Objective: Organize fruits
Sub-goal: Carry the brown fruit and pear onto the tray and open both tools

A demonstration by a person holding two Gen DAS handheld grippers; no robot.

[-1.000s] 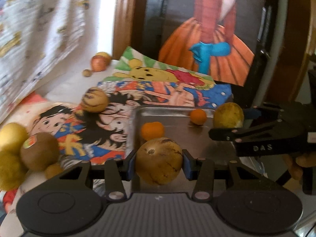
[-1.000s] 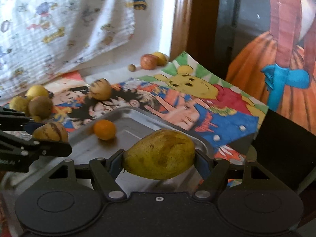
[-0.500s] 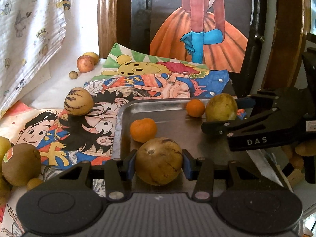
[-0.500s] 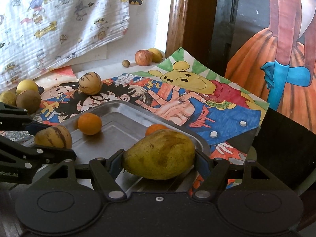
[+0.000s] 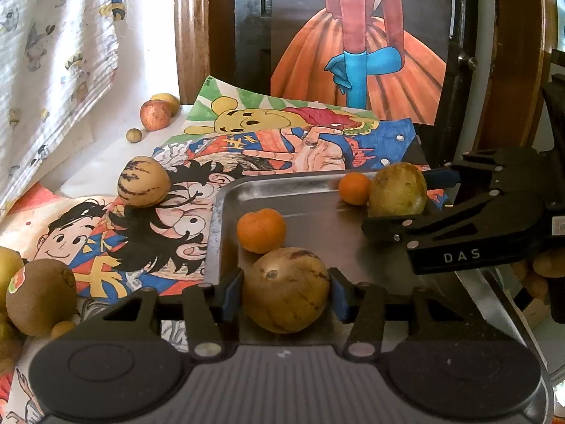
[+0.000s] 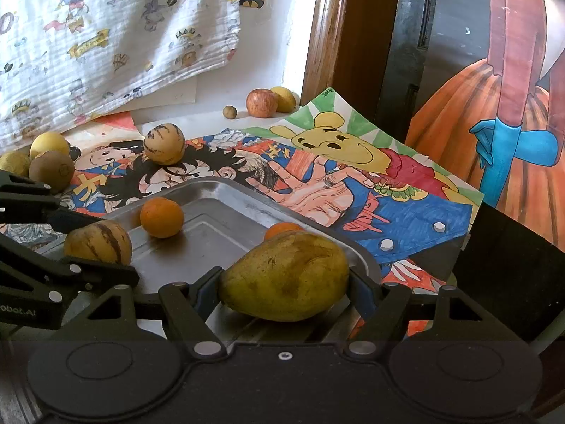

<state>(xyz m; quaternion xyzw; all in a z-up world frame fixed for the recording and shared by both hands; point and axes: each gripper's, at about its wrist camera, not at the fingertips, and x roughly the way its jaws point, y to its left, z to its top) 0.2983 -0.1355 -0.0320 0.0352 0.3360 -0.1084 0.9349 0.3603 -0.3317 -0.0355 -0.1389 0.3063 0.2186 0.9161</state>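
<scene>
A steel tray (image 5: 317,190) (image 6: 212,190) lies on cartoon posters. My left gripper (image 5: 286,294) is shut on a round striped melon (image 5: 286,294) (image 6: 97,243) at the tray's near edge. My right gripper (image 6: 287,281) is shut on a yellow-green mango (image 6: 287,281) (image 5: 397,194) over the tray's right side; in the left wrist view it reaches in from the right. Two oranges sit in the tray: a larger orange (image 5: 261,229) (image 6: 161,217) and a smaller orange (image 5: 355,188) (image 6: 282,229) half hidden behind the mango.
Loose on the posters: a second striped melon (image 5: 143,181) (image 6: 164,148), a brown kiwi (image 5: 40,296) (image 6: 51,169), yellow fruits (image 6: 49,143) at far left, an apple (image 5: 155,115) (image 6: 261,102) and a small nut (image 6: 229,111) by the wall. A patterned cloth (image 6: 106,35) hangs behind.
Both grippers, still holding their fruit, have come lower and closer over the tray. The melon and mango now sit near the tray's surface.
</scene>
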